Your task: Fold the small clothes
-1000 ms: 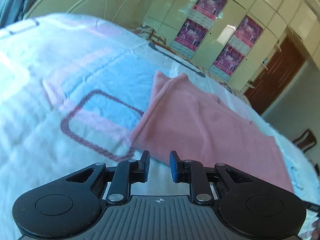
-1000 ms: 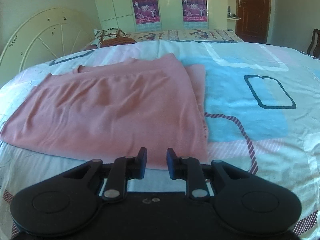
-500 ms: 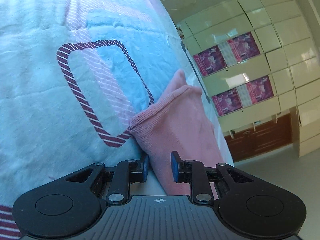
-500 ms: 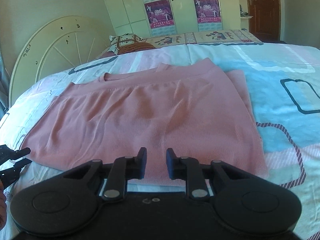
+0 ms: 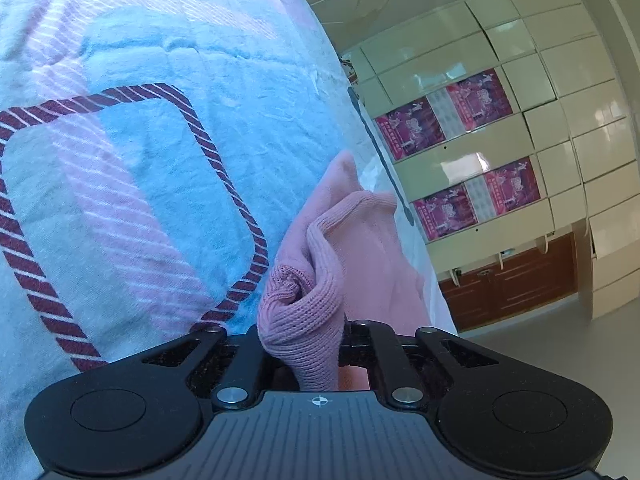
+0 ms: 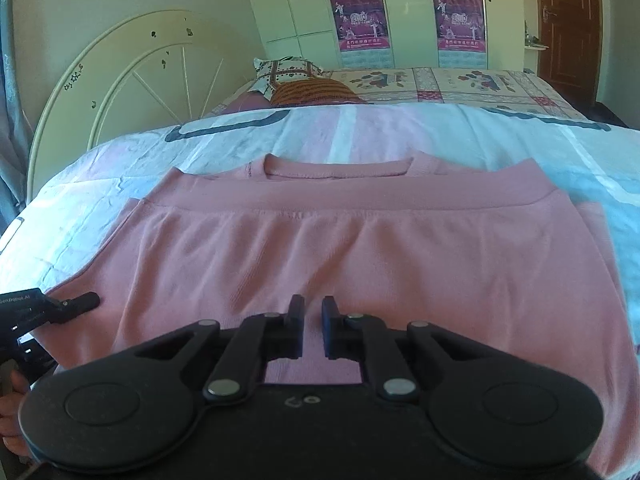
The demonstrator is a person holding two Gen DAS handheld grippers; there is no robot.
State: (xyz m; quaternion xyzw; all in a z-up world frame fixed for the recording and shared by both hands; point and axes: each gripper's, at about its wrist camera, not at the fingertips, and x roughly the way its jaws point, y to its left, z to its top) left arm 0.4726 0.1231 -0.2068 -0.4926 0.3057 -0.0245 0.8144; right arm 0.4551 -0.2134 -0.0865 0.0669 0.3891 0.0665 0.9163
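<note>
Bunched pink top (image 5: 316,312) pinched in left gripper (image 5: 304,344); right view: right gripper (image 6: 311,328) closing, nothing between.

Daylight fills the room, soft and slightly blue on the bedspread (image 5: 168,168), with white glare on the glossy wardrobe doors (image 5: 480,160) at the far right. Both wrist views bulge like a fisheye, bending straight lines and going black in the corners. The pink garment (image 6: 360,248) blurs softly toward its right edge; shadows stay faint, near things sharp
</note>
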